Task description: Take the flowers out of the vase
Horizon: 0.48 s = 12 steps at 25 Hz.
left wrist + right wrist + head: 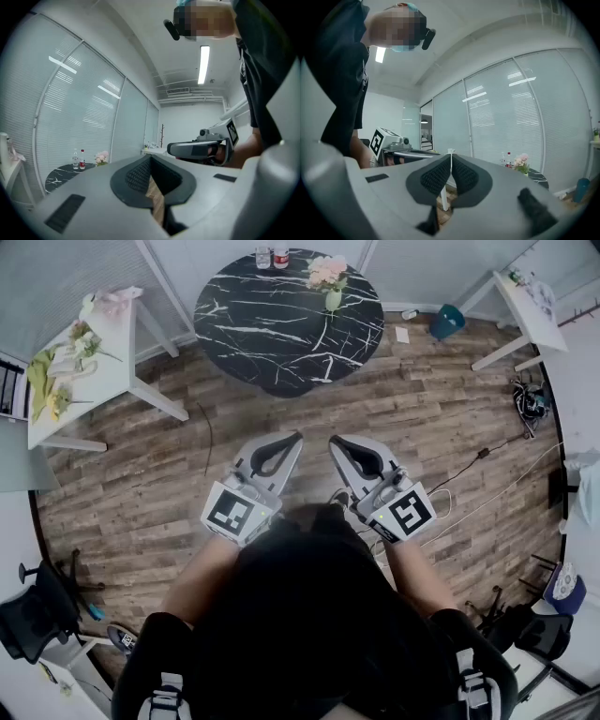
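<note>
Pink flowers [326, 271] stand in a small green vase [333, 300] on the far side of a round black marble table [272, 334]. Both grippers are held level over the wooden floor, well short of that table. My left gripper [292, 438] is shut with nothing in it, and my right gripper [337, 442] is beside it, also shut and empty. In the left gripper view the shut jaws [150, 161] fill the foreground and the flowers [101, 157] are small and far off. The right gripper view shows its jaws [451, 157] together, with the flowers [521, 162] in the distance.
Two bottles [271, 257] stand on the marble table behind the vase. A white table [112, 371] at the left holds greenery and loose flowers. Another white table [525, 315] and a teal bin [447, 321] are at the far right. Cables [487, 484] trail on the floor at right.
</note>
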### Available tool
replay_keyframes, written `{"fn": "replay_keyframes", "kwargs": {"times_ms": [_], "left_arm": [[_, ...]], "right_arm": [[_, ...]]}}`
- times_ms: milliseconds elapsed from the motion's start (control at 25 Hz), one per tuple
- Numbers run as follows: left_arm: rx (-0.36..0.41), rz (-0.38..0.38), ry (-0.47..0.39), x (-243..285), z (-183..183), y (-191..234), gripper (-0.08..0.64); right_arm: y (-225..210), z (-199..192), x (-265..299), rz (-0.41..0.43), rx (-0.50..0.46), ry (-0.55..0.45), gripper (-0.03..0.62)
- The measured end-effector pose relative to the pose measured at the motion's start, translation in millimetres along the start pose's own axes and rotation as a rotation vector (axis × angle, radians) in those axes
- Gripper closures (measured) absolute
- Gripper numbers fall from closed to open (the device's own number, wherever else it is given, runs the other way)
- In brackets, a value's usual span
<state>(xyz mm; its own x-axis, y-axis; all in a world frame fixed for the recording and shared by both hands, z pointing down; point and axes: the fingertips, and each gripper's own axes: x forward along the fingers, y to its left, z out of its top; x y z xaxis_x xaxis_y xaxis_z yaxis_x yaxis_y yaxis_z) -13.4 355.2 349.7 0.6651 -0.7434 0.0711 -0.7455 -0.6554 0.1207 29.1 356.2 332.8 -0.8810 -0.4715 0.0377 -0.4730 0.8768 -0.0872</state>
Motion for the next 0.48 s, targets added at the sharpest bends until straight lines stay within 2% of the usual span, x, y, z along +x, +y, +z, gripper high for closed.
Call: {"fn": "replay_keyframes", "kwargs": {"times_ms": [280,480], "left_arm": [[0.016,-0.014,0.005,-15,4,0,0.552],[0.01,-0.039,-0.002,-29,5,1,0.552]], "right_arm": [[18,0,5,-0.008,-0.022,0.007,0.568],[24,-8,6,-0.068,-0.004,0.039,0.568]]}}
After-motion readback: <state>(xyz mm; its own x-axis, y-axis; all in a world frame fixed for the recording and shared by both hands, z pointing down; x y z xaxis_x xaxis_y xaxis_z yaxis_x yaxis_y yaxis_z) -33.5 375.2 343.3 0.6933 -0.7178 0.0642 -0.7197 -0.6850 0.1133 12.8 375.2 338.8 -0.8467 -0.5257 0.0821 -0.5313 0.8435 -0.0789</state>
